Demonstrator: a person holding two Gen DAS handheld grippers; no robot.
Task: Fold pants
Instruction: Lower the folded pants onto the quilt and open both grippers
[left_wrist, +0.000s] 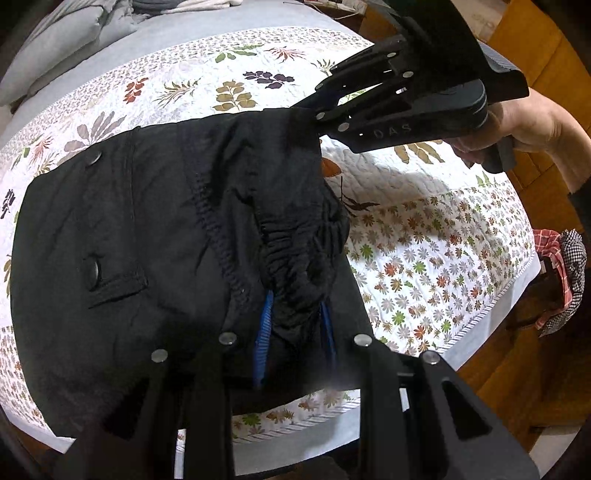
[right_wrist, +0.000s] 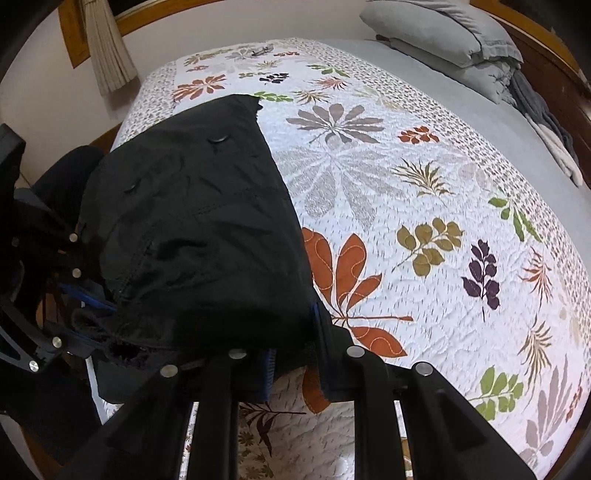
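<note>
— Start at the left gripper (left_wrist: 295, 354); what is it doing?

— Its blue-padded fingers (left_wrist: 263, 343) stand narrow with the gathered waistband of the black pants (left_wrist: 147, 229) bunched between them; I'd say it is holding the elastic band, near side. The right gripper (left_wrist: 314, 112) has pinched the far corner of the same waistband; in its own view the cloth drapes straight over its fingers, so the grip itself is hidden but the hold looks firm.

— And the pants themselves?

— Lying on the bed's floral quilt (left_wrist: 424, 229), near its edge, waist end raised between the two grippers, the rest spread flat with snap buttons (left_wrist: 93, 158) and a pocket flap (left_wrist: 118, 286) showing; grey pillows (right_wrist: 443, 40) sit well apart at the head of the bed.

— How will the cloth behave?

— Thin, light, rather slick by the look of its sheen; quite limp, it sags wherever it isn't held. The elastic waist is the thickest part and the sensible place to grip; a pinch on the plain fabric would likely slide. My guess is both holds must travel together, or the fold goes crooked; the quilt is soft, so it may drag a little.
</note>
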